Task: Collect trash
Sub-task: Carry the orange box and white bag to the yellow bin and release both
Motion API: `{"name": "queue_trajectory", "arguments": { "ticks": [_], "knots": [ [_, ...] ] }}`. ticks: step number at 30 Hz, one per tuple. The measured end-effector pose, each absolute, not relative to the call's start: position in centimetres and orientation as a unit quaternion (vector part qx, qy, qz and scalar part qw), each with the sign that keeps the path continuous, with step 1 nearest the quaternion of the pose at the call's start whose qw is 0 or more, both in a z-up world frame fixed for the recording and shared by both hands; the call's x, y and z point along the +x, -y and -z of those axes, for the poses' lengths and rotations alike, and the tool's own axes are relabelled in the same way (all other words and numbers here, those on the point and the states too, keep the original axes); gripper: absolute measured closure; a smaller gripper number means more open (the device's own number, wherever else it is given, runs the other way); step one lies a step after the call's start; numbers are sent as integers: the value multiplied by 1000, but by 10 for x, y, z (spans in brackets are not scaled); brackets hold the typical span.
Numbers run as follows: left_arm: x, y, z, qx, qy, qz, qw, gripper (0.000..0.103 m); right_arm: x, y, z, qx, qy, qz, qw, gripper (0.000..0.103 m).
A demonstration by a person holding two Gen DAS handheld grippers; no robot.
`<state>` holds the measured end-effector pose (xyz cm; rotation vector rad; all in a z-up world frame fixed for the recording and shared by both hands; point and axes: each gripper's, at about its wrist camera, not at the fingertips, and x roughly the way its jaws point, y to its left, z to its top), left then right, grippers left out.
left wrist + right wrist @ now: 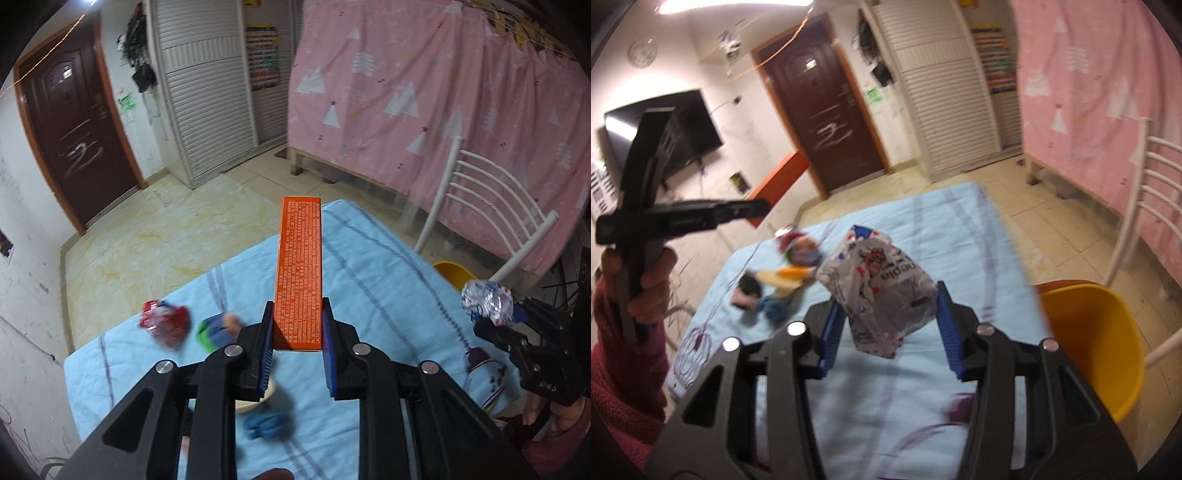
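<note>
Both hands are loaded, so you're in the carry step, pickup done on these two. Your left gripper [298,332] is clamped on the near end of the orange box [300,273]; the box sticks out toward 12 o'clock along the fingers, lifted clear of the blue sheet [369,258]. Your right gripper [886,325] is pinched on the crumpled wrapper [879,288], pads on both sides, wrapper hanging between them, also off the sheet. The yellow bin [1100,354] sits at 3 o'clock in the right wrist view, off the sheet's edge by the white chair [1145,206]; in the left wrist view only its rim shows, near 3 o'clock just behind the right gripper. It looks like the drop target, though that's a guess from the task. Next move as I read it: swing both loads toward the bin, get each one over the opening before you let the jaws apart. The box is long and held by one end, so point it down into the bin or it may bridge the rim. The wrapper is light and may cling to a pad. Still on the sheet: red wrapper [164,325] at 9 o'clock, a green-and-blue bit [218,326] beside it, a blue wad [267,424] near 6. Views are motion-blurred, so I can't identify those small bits further.
</note>
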<state>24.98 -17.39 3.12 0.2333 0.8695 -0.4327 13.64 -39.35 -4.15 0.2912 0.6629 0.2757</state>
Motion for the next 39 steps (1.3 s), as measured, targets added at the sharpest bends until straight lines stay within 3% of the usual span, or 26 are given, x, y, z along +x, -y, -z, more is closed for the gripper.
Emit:
{"name": "queue_trajectory", "arguments": {
  "ticks": [26, 28, 31, 39],
  "knots": [
    [227, 388, 13, 156, -467, 316, 811, 89, 130, 542, 78, 202, -318, -14, 926, 57],
    [226, 401, 20, 163, -474, 320, 804, 89, 130, 545, 84, 204, -321, -10, 925, 52],
    [225, 417, 28, 174, -479, 321, 798, 89, 128, 554, 91, 215, -323, -1, 922, 33],
    [224, 447, 42, 195, -489, 323, 786, 89, 120, 576, 98, 245, -314, 11, 917, 33]
  ]
}}
